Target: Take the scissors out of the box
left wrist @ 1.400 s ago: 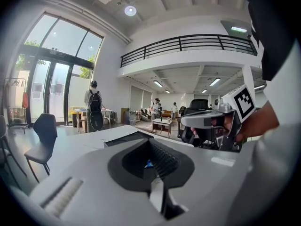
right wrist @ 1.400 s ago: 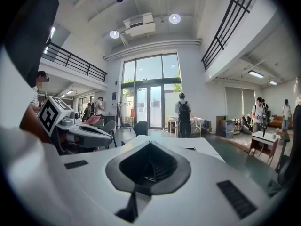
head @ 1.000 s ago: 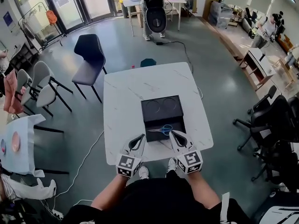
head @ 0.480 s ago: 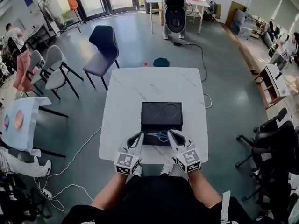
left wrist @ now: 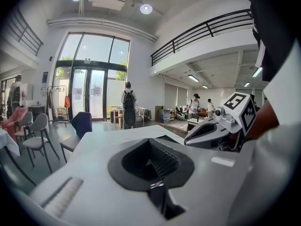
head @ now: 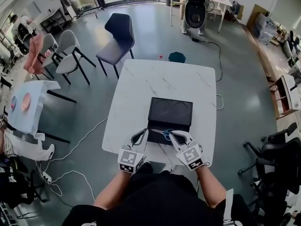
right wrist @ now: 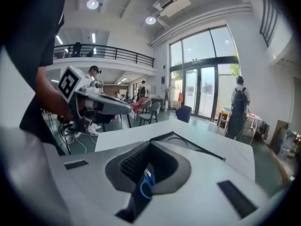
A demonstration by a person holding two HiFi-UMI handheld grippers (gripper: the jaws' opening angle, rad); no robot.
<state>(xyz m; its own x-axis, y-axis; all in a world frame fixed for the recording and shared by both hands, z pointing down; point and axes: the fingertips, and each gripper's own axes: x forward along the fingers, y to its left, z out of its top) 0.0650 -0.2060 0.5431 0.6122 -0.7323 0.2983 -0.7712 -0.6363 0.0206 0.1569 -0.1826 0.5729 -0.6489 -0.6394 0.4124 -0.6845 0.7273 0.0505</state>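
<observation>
White marble table (head: 141,86): bare surface left, right and beyond the open black square box (head: 157,108); near edge just behind both grippers. Blue-handled scissors (head: 164,133): at the box's near end, handle clamped in right gripper (head: 172,134). Left gripper (head: 143,133): closed, empty, by the box's near-left corner. Arrangement unchanged from a second earlier.

Blue-handled scissors (head: 166,133), black box (head: 170,110), white marbled table (head: 150,79).

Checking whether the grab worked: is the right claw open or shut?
Shut on the scissors: in the right gripper view the right claw has its jaws together, pinching their blue handle.
</observation>
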